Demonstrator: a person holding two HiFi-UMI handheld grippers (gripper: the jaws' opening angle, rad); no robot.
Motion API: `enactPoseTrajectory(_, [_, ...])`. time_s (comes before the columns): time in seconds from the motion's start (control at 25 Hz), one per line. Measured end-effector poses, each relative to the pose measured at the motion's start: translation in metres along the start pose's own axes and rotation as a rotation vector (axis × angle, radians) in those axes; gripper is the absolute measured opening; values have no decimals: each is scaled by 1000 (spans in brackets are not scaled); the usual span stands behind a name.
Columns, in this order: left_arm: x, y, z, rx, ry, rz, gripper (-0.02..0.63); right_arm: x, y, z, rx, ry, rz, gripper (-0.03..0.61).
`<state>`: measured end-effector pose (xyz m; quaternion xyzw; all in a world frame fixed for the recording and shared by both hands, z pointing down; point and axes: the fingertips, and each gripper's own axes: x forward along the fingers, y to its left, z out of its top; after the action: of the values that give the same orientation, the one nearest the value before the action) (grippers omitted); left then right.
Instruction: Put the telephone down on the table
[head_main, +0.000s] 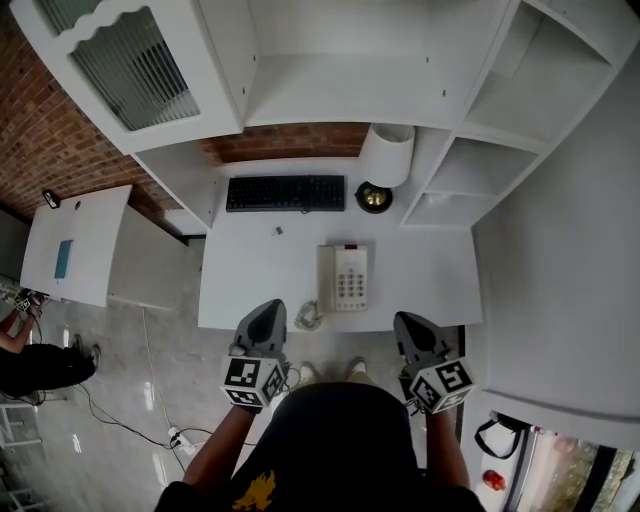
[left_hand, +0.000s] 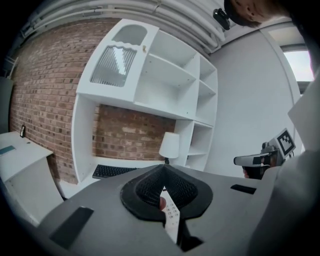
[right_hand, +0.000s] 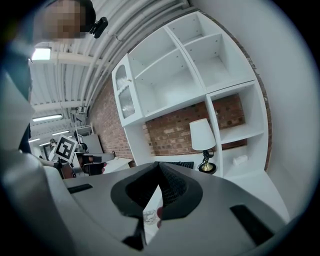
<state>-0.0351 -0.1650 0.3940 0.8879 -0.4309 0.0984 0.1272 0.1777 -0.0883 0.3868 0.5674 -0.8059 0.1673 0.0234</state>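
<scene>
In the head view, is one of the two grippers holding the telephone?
No, the telephone lies flat on the desk, and the left gripper and the right gripper are both shut and apart from it.

The left gripper (left_hand: 163, 170) blocks nearly all of the telephone (left_hand: 171, 215) with its own grey body; only 1 strip of keypad shows through the slit. Past the right gripper (right_hand: 159, 164), just a bit of coiled cord (right_hand: 150, 216) shows. On the table (head_main: 430, 280), 1 dark speck (head_main: 279, 231) is too small to name. A person (head_main: 35, 362) is cut off at the left edge.
</scene>
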Motion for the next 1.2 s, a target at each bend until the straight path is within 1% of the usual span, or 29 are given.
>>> enactPoseTrajectory(0.16, [-1,7,2,-10,-10,-12,18,0,7,-2,-7,19,15,-3])
enactPoseTrajectory(0.36, [-4,9,-2,-37,6,-22,18,-6,3,-2,-4,22,-15,-3])
enactPoseTrajectory(0.68, [-4,0,-7,-19,10,-61,18,-10,1,-1,-7,28,-40,-3])
enactPoseTrajectory(0.96, [-3,-2,-4,-9,9,-73,18,-11,0,-1,-20,47,-42,-3])
enactPoseTrajectory(1.2, [-2,-6,-7,-22,33,-83,18,-12,-3,-1,-19,44,-48,-3])
